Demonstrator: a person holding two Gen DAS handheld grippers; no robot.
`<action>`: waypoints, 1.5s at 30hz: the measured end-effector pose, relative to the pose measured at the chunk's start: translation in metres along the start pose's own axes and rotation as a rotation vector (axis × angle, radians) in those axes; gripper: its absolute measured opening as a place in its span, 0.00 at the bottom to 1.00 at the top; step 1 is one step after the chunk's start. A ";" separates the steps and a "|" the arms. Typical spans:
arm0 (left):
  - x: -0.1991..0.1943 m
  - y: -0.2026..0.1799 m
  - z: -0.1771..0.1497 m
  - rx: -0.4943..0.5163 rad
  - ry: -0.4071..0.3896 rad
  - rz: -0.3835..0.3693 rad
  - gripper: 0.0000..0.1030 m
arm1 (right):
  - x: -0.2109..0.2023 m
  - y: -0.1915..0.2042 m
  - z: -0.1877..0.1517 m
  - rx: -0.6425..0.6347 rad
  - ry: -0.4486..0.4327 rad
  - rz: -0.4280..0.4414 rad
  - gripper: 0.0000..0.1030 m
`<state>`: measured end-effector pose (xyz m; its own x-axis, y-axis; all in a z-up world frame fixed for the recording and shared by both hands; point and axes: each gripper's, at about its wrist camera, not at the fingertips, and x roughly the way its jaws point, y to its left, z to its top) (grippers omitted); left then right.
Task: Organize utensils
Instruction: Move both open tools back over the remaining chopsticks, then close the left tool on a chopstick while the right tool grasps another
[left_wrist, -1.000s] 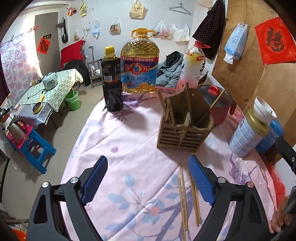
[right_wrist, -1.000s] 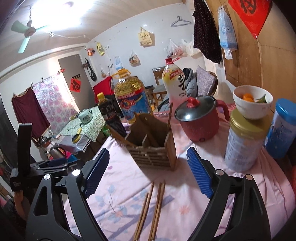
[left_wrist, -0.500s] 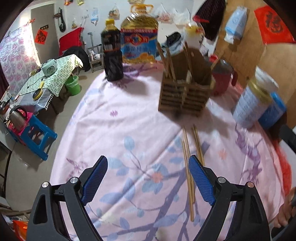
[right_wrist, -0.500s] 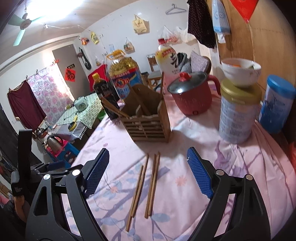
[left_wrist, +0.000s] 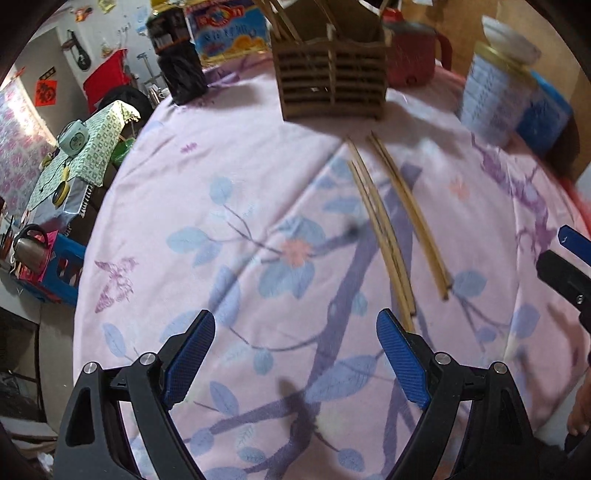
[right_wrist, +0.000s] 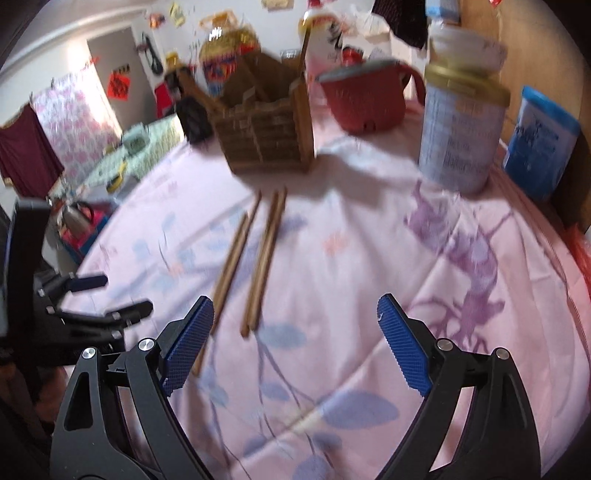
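Note:
Two pairs of wooden chopsticks lie side by side on the pink floral cloth, one pair (left_wrist: 380, 236) (right_wrist: 232, 258) beside the other (left_wrist: 410, 218) (right_wrist: 266, 262). Behind them stands a slatted wooden utensil holder (left_wrist: 332, 85) (right_wrist: 266, 136) with sticks in it. My left gripper (left_wrist: 295, 321) hangs open above the cloth, its right pad close to the near ends of the chopsticks. My right gripper (right_wrist: 295, 306) is open too, with the chopsticks' near ends just ahead of its left pad. Each gripper shows at the edge of the other's view, the right gripper (left_wrist: 570, 258) and the left gripper (right_wrist: 92, 306).
A red pot (left_wrist: 413, 59) (right_wrist: 365, 96), a gold-lidded tin (left_wrist: 491, 99) (right_wrist: 461, 125) with a white bowl on top and a blue tub (right_wrist: 539, 144) stand at the back right. A dark bottle (left_wrist: 177, 62) and an oil jug (left_wrist: 225, 29) stand at the back left. The table edge drops off to the left.
Both grippers have come down toward the cloth and tilted downward, so the chopsticks now lie much closer to their pads. Both stay open.

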<state>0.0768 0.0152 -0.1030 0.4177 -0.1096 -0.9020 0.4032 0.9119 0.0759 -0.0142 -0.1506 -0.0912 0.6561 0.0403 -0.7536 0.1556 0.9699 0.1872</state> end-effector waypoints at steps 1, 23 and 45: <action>0.003 -0.001 -0.002 0.005 0.006 -0.008 0.85 | 0.002 -0.004 0.001 0.016 0.008 0.000 0.85; 0.042 -0.041 -0.005 0.106 0.106 -0.170 0.85 | 0.007 -0.037 -0.011 0.112 0.052 -0.055 0.85; 0.030 0.037 -0.025 -0.086 0.011 0.018 0.58 | 0.018 0.008 -0.003 -0.022 0.054 0.054 0.85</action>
<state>0.0840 0.0554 -0.1379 0.4149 -0.0894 -0.9055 0.3241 0.9444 0.0553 -0.0035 -0.1413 -0.1057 0.6221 0.1054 -0.7758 0.1041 0.9710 0.2154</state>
